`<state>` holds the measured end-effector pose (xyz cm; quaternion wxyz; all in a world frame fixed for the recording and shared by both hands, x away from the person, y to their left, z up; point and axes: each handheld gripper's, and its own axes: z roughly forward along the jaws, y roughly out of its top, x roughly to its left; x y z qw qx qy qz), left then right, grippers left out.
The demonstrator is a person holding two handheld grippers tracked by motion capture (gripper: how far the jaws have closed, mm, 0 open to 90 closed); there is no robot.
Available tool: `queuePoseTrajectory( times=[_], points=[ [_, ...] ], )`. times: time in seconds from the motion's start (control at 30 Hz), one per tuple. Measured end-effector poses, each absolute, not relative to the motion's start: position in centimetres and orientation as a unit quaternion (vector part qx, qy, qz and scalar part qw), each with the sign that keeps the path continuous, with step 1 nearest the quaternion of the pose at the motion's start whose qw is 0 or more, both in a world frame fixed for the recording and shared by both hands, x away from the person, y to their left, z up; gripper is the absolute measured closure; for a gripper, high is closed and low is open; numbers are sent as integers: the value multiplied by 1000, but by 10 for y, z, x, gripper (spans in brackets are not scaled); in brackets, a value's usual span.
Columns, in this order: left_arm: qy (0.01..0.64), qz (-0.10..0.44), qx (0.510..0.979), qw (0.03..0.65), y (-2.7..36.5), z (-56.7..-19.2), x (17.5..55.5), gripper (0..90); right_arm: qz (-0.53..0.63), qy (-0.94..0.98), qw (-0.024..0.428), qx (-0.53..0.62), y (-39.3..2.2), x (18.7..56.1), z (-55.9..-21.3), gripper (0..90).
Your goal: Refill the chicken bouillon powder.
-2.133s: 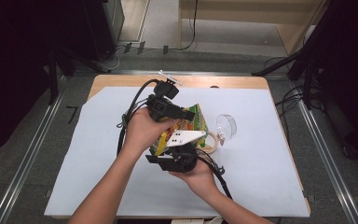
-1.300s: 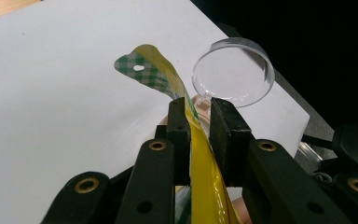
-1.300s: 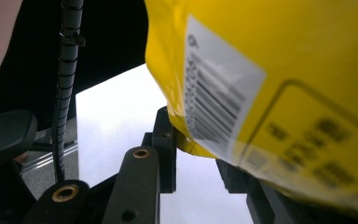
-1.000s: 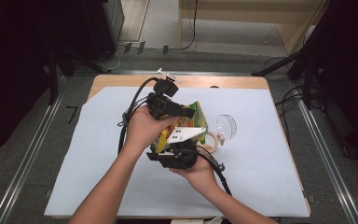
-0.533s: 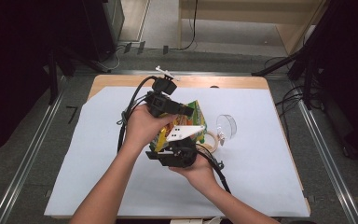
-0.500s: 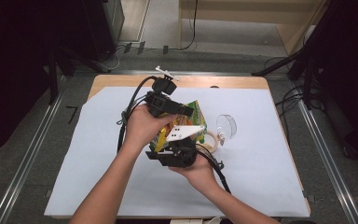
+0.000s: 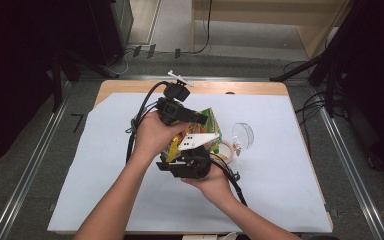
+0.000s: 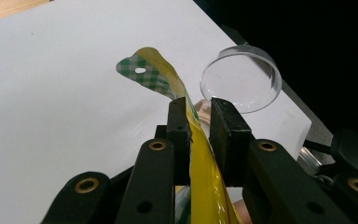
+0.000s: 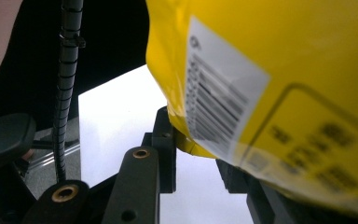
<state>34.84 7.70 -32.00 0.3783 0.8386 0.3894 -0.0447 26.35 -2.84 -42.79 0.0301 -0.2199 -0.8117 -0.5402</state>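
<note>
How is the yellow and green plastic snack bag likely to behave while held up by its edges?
The yellow and green plastic snack bag is probably floppy: its green checked top edge curls over. It looks glossy, so perhaps slippery. It seems light, since the left gripper lifts it by a thin seam.

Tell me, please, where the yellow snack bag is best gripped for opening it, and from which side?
Grip the yellow snack bag on its flat sealed top strip, edge-on from either face. That strip is thin and stiff, unlike the puffed body. The left gripper already pinches it there; the right gripper holds another edge.

Wooden table (image 7: 130, 86); white sheet (image 7: 85, 170); clear lid (image 7: 243, 134) on sheet.
</note>
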Motion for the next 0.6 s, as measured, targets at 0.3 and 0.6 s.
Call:
queuePoseTrajectory(
  times=[0.3,0.6],
  points=[
    [388,-50,840,375,74,-319,349,781,-542,-810,33,-223,-30,263,-426,726],
    [388,-55,841,373,73,-319,351,781,-541,-810,32,-224,-31,262,-425,726]
  ],
)
